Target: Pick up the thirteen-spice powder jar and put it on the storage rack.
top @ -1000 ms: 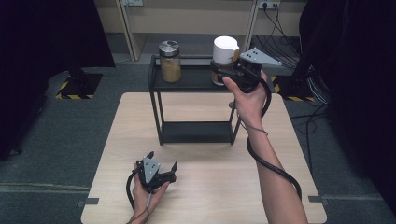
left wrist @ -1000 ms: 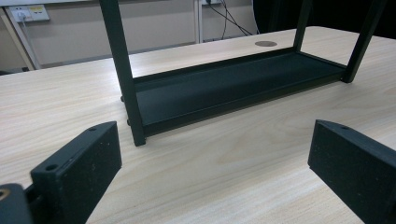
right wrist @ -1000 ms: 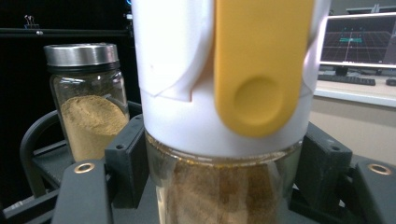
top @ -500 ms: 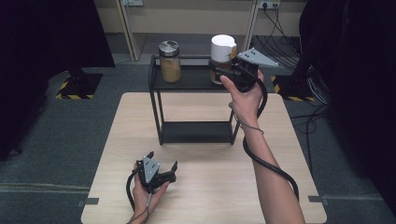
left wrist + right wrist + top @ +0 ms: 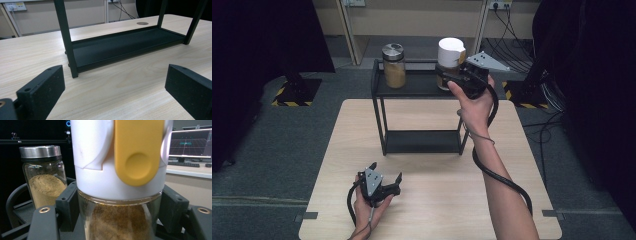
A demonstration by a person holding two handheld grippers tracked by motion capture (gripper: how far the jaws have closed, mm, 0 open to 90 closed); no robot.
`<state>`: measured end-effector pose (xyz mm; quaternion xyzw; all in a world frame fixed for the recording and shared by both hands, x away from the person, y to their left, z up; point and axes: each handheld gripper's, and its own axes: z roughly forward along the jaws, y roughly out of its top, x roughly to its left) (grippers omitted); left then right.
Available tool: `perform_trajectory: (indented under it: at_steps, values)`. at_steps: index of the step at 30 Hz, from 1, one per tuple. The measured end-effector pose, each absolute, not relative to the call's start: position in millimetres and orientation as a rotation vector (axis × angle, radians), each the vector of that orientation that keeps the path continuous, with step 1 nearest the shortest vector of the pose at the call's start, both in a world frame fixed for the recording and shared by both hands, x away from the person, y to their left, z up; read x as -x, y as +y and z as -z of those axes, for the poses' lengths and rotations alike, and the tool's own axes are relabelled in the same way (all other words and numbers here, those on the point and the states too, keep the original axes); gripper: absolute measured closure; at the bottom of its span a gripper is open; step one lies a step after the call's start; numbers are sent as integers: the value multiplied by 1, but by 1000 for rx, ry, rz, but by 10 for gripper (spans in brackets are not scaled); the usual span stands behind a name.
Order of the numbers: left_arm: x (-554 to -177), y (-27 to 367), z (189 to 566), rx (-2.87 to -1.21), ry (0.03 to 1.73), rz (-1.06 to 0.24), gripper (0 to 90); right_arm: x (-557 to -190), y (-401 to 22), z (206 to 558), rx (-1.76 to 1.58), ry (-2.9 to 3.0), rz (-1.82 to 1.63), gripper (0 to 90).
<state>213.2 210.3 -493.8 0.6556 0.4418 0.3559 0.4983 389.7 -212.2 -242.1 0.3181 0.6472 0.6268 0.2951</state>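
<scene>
Right gripper point(image 5: 451, 80) up at the top shelf of the black two-tier rack point(image 5: 422, 89), jaws clamped on the glass body of the white-capped jar point(image 5: 451, 59), just under its cap; pads pressing both sides in the right gripper view point(image 5: 69, 202) — a low grip, likely chosen to leave the white cap with its yellow flip tab point(image 5: 136, 152) free and to keep the load upright; impossible to tell whether the jar base rests on the shelf or hangs a touch above it. Left gripper point(image 5: 384, 186) low on the wooden table point(image 5: 437, 200), near the front edge and well apart from the rack; jaws spread wide with nothing between them, aimed at the rack's lower shelf point(image 5: 125, 46) — probably parked out of the way, ready to help if needed.

Counted: two jars on the top shelf — the held one with brown powder, plus a steel-lidded glass jar point(image 5: 394, 65) of tan powder beside it; one rack with two shelves, lower one bare; two grippers; one table.
</scene>
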Motion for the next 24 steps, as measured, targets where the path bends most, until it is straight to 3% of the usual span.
perform_trajectory:
  at_steps: [6, 14, 24]
  values:
    - [-213, 211, 494, -1586, 1071, -859, 20, -391, -216, 241, -855, 1727, -1692, 258]
    - [-214, 210, 493, -1587, 1072, -859, 21, -385, -211, 235, -867, 1715, -1665, 32]
    - [-214, 210, 493, -1589, 1074, -857, 21, -377, -220, 233, -825, 1718, -1666, 24]
